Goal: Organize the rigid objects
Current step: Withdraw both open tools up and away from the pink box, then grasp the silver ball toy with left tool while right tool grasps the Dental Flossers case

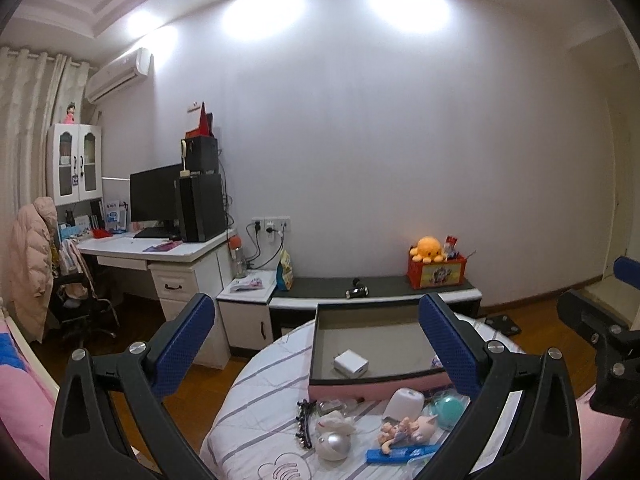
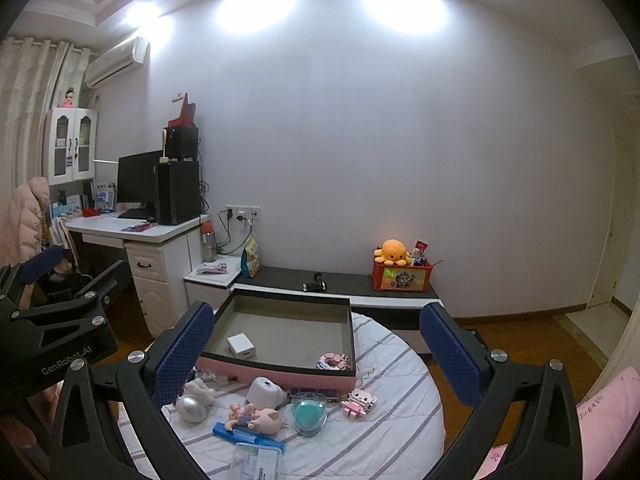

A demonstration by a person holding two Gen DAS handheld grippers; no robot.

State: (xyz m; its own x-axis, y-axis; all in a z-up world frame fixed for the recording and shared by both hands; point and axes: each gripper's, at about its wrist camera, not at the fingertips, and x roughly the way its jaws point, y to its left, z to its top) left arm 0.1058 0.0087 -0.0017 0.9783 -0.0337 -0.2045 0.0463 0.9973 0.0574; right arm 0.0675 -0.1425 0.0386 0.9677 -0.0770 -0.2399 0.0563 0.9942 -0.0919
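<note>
Both grippers, left gripper (image 1: 316, 340) and right gripper (image 2: 316, 344), gape empty. Box (image 2: 280, 372) at 12 o'clock; approach pig toy (image 2: 260, 418) level, pinch body squarely.

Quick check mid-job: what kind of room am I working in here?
Most likely a bedroom or study in a home. A desk with a monitor stands by the curtained left wall, an air conditioner hangs above, and an orange plush toy sits on a low cabinet.
</note>
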